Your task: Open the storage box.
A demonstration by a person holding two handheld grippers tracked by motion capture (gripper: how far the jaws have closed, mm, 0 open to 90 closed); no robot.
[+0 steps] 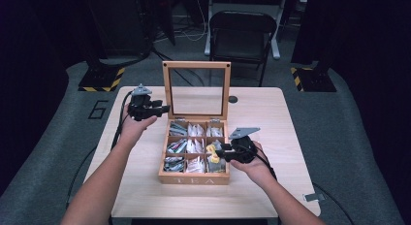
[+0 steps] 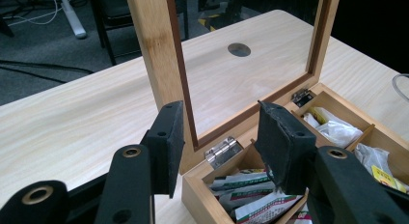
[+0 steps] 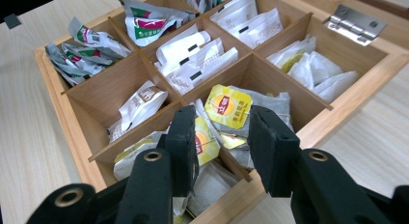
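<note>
The yellow-tagged tea bag (image 3: pixel 228 107) lies in the middle compartment of the right-hand column of the wooden tea box (image 1: pixel 194 179), which stands at the table's (image 1: pixel 271 123) middle with its front marked TEA toward the person. In the right gripper view the right gripper (image 3: pixel 221 137) hangs just over that compartment; its jaws stand partly apart, one on each side of the yellow tag, and the pads do not visibly press on it, so the grip looks released. The dividers (image 3: pixel 164 84) of the box crowd close around the jaws, and other packets fill the neighbouring compartments: white sachets (image 3: pixel 197 55) in the middle one, green-and-silver packets (image 3: pixel 87 45) along the left column.

The glass-paned lid (image 1: pixel 196 89) stands upright at the far edge of the box. The left gripper (image 2: pixel 219 137) is at the lid's left side, its jaws partly open on either side of the lid's wooden frame (image 2: pixel 159 60) near the hinge (image 2: pixel 221 151), not clamped on it. A round hole (image 2: pixel 239 49) shows in the table beyond the lid, and a black chair (image 1: pixel 242 31) stands farther off.
</note>
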